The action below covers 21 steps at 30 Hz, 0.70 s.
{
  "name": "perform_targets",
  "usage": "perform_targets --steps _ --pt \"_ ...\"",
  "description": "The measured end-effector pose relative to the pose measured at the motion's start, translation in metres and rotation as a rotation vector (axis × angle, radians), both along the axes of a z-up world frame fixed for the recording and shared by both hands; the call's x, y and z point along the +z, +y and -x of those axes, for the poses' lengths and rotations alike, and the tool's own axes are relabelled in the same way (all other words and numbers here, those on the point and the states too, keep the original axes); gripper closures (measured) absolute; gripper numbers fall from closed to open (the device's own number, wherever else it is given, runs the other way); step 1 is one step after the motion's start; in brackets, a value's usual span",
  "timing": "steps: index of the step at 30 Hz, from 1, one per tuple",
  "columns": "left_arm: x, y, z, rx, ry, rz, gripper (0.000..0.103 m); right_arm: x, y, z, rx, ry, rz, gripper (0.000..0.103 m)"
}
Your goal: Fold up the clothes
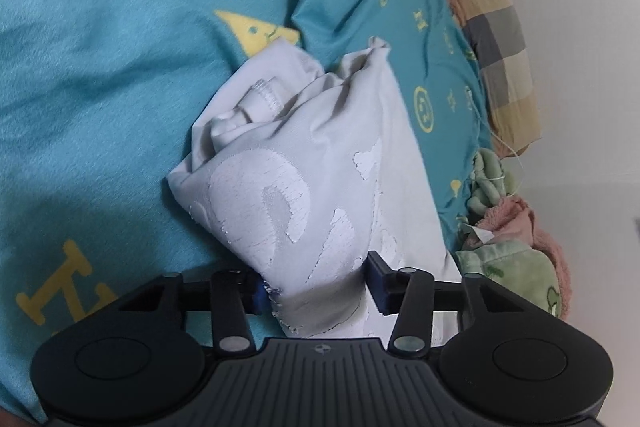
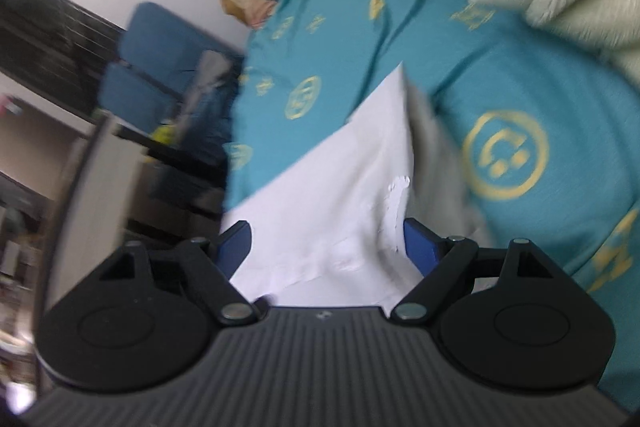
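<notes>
The left gripper (image 1: 316, 293) is pinching a bunched fold of the white printed cotton garment (image 1: 320, 163), which is lying on the teal bedsheet with yellow symbols (image 1: 100, 99). The right gripper (image 2: 328, 247) is holding its blue fingers (image 2: 418, 247) spread around the garment's flat edge above that sheet; whether they are gripping is unclear.

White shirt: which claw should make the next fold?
Probably the right claw: the white shirt lies flat and smooth between its fingers. The left claw pinches a bunched, wrinkled end, so it is better as the anchor.
</notes>
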State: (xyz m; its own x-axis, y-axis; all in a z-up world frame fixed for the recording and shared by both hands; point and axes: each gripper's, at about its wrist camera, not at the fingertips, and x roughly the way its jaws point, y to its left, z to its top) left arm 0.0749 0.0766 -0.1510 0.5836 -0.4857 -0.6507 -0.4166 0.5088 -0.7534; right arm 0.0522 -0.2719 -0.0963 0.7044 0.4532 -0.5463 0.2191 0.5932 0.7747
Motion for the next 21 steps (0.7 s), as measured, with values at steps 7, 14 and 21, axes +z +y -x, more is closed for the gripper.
perform_targets --steps 7,14,21 --pt "0.027 -0.008 -0.001 -0.017 -0.107 -0.033 0.074 0.003 0.003 0.016 -0.046 -0.033 -0.187 0.020" --pt "0.034 -0.008 -0.001 -0.017 -0.128 -0.004 0.074 0.020 -0.015 0.024 -0.188 -0.129 -0.102 0.019" --pt "0.034 -0.009 -0.006 -0.014 -0.136 0.022 0.074 -0.020 0.018 0.015 -0.031 0.060 -0.422 0.020"
